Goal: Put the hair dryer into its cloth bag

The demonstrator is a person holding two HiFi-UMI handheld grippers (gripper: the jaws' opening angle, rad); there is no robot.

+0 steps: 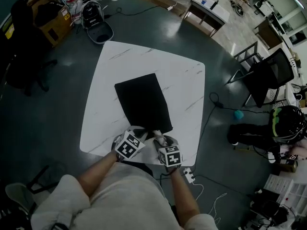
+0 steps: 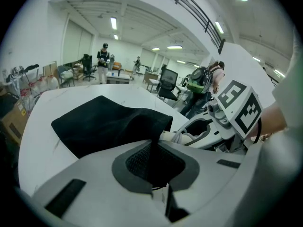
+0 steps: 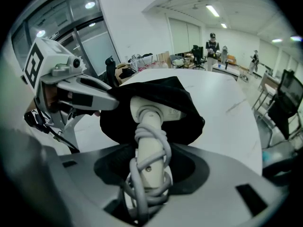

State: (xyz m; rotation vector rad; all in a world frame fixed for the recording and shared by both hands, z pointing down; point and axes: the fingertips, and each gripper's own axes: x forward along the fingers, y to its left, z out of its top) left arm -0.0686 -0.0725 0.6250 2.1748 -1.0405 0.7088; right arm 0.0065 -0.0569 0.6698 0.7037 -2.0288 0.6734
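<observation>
Where the right hand-held gripper (image 3: 151, 167) clamps the cord-wrapped handle of the hair dryer (image 3: 151, 110), the grip looks sound: hard, smooth plastic, fairly light I'd guess, and the wound cord (image 3: 142, 181) gives the jaws something to bite. It is off-white, its head already nosed into the mouth of the black cloth bag (image 3: 184, 108), which is limp and needs holding open. The left hand-held gripper (image 2: 154, 157) pinches its rim, jaws closed tight, near the front edge of the bench (image 1: 189, 87).

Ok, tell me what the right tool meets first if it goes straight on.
Probably the cloth bag: the hair dryer in the right tool points into its mouth.
</observation>
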